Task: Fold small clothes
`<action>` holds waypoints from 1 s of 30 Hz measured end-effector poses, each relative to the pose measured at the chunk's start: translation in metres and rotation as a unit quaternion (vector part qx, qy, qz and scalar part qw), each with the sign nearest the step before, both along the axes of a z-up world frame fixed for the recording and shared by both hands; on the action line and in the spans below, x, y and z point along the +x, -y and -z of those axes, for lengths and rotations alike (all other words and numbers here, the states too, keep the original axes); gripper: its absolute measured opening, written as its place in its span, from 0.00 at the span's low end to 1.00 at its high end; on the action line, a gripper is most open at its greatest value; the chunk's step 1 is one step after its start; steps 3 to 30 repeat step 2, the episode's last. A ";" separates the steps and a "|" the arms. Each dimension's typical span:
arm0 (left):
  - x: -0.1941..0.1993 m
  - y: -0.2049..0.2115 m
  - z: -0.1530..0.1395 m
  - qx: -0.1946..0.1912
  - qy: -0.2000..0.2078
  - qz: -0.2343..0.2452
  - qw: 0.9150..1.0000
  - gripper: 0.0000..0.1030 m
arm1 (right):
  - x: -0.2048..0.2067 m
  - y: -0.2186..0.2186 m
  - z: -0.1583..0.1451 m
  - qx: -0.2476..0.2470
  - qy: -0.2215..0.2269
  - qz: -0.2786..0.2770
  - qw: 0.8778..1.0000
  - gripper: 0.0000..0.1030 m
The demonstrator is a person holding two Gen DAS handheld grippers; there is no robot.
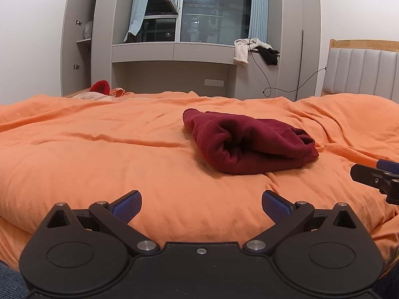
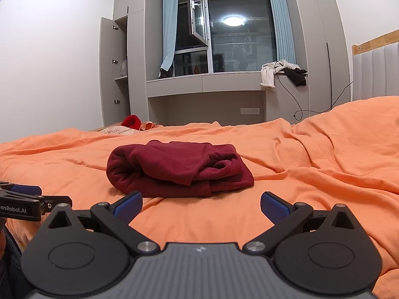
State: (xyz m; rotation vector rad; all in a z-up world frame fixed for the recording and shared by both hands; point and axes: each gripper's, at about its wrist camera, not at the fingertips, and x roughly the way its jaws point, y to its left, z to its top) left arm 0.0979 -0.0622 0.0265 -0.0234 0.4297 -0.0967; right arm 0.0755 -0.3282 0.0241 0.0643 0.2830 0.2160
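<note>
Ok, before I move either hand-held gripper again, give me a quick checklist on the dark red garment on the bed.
1. Left hand-held gripper open and empty: ok.
2. Right hand-held gripper open and empty: ok.
3. Dark red garment free of both grippers: ok.
4. Garment resting on the orange bedcover: ok.
5. Fold neat: not ok, the layers look bunched and rolled.
6. Sleeves tucked in: cannot tell.
</note>
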 end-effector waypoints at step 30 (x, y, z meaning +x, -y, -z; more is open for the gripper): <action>0.001 0.000 0.000 0.000 -0.001 0.000 1.000 0.99 | 0.000 0.000 0.000 -0.001 -0.001 -0.001 1.000 1.00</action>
